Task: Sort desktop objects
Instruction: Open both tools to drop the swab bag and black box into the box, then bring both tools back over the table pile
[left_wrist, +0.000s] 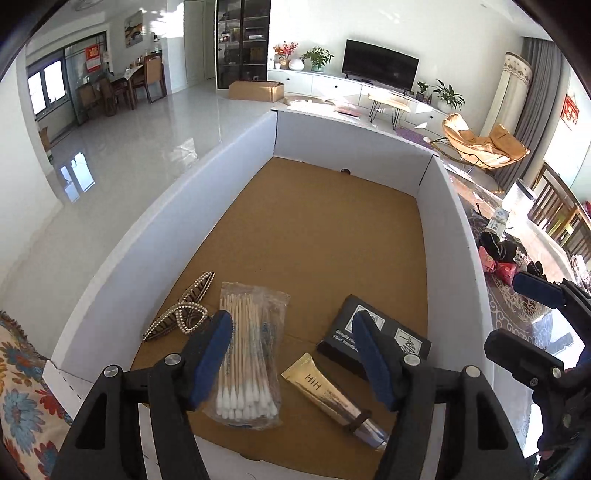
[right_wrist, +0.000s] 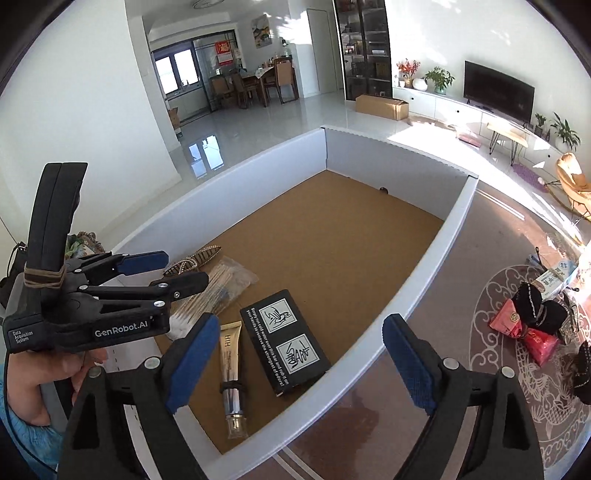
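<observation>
Hovering open and empty, both hand-held grippers (left_wrist: 291, 354) (right_wrist: 299, 363) overlook the white-walled box (left_wrist: 454, 236), its far floor bare.

"HIH" is being shown on the gold tube (right_wrist: 229, 350); "GenRobot.AI" and "Data Acquisition System" on the left gripper (right_wrist: 177, 269); hand-rubbing instructions on the black box (right_wrist: 291, 347).

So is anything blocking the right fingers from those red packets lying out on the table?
Partly: the white box wall runs under the open right gripper. The red packets lie beyond it, black pouches resting against them.
</observation>
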